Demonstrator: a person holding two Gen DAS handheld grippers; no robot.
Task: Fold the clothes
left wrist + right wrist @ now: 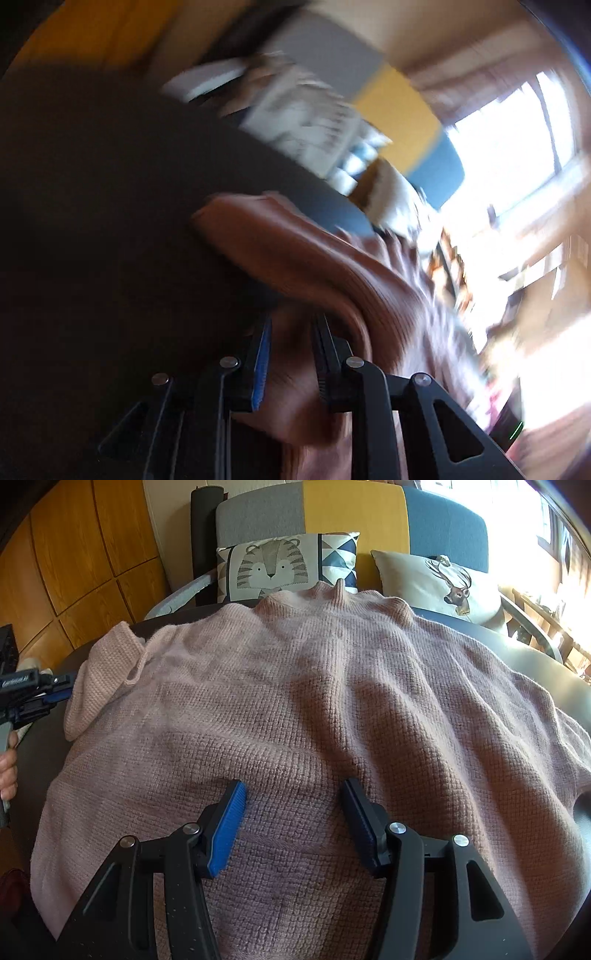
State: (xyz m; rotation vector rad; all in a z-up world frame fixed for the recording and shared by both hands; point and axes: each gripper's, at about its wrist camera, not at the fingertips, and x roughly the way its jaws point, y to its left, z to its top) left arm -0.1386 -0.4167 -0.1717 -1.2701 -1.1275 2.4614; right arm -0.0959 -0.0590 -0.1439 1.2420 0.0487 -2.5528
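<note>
A pink knit sweater [314, 701] lies spread over a dark round table [535, 657], its neck toward the sofa. Its left sleeve [99, 675] is folded in onto the body. My right gripper [291, 794] hangs open just above the lower middle of the sweater, with nothing between its blue pads. My left gripper [68, 688] sits at the table's left edge beside the folded sleeve. The left wrist view is motion-blurred: the left gripper [293, 321] has its fingers a narrow gap apart, with sweater fabric [295, 266] seen past and between them.
Behind the table stands a grey, yellow and blue sofa [354, 513] with a tiger cushion [273, 566] and a deer cushion [443, 583]. Wooden wall panels [74, 554] fill the left. A person's hand [7, 771] holds the left gripper's handle. A bright window is at the right.
</note>
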